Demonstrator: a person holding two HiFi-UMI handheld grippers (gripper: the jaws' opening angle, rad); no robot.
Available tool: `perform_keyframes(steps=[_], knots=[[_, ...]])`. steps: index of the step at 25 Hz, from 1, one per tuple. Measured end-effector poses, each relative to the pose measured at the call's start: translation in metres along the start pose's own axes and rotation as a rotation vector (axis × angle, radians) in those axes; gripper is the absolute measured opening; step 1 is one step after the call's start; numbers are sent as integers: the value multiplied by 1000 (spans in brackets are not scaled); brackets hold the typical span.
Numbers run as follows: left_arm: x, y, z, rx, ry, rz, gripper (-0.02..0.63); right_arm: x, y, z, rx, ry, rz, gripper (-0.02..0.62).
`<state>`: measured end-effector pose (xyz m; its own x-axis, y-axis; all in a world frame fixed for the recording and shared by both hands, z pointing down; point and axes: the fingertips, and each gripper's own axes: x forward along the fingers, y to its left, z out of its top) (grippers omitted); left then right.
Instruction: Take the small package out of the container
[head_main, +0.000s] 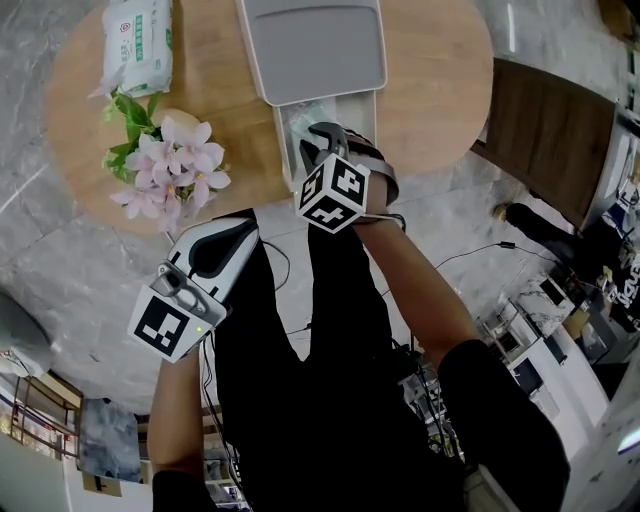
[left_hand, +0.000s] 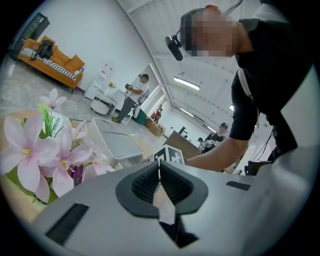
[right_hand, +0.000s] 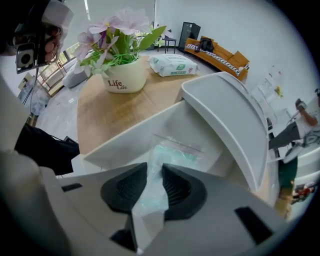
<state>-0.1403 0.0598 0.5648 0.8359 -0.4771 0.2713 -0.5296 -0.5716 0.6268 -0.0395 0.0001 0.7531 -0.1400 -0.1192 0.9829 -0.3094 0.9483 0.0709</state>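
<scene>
Closest in, the left gripper (left_hand: 160, 173) is held low by the table's (head_main: 430, 90) near edge, aimed only a bit below level toward the flowers (head_main: 170, 160), with its jaws pressed together and nothing seen caught in them. Just past it, the right forearm (head_main: 415, 285) is stretched out forward and the right gripper (right_hand: 155, 182) is tipped steeply down into the open end of the white container (right_hand: 127, 135), marker cube (head_main: 333, 193) facing up. The small package (right_hand: 172, 152), a clear baggie with something pale green inside, is still lying in the container, and its near end looks pinched between the right jaws, which are closed most of the way onto the plastic. Further back, the container's lid (right_hand: 227, 117) is seen covering the rest of it, and a pack of wipes (head_main: 138, 42) is parked at the far side.
</scene>
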Motion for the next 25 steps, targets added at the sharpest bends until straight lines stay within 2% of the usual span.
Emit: perform_keyframes(steps=[5,7,13,17,20,25], knots=[[5,-3,2,5,-3,-6,23,-2,-1,1,28,-20,23,79],[6,-5,4,4,-4,-8,23,-5,-1,1,34,-25,30,33],[10,-11,13,13,-13,-5,23,-28,-9,4,80,-73,43,25],[17,-12,23,4,-45,15,23,-58,-14,10,131,-152,80,15],[21,-12,29,-46,-61,36,23,-86,-20,13,189,-221,121,14],[14,-41,63,-58,-87,68,23,-162,-21,15,178,-296,140,14]])
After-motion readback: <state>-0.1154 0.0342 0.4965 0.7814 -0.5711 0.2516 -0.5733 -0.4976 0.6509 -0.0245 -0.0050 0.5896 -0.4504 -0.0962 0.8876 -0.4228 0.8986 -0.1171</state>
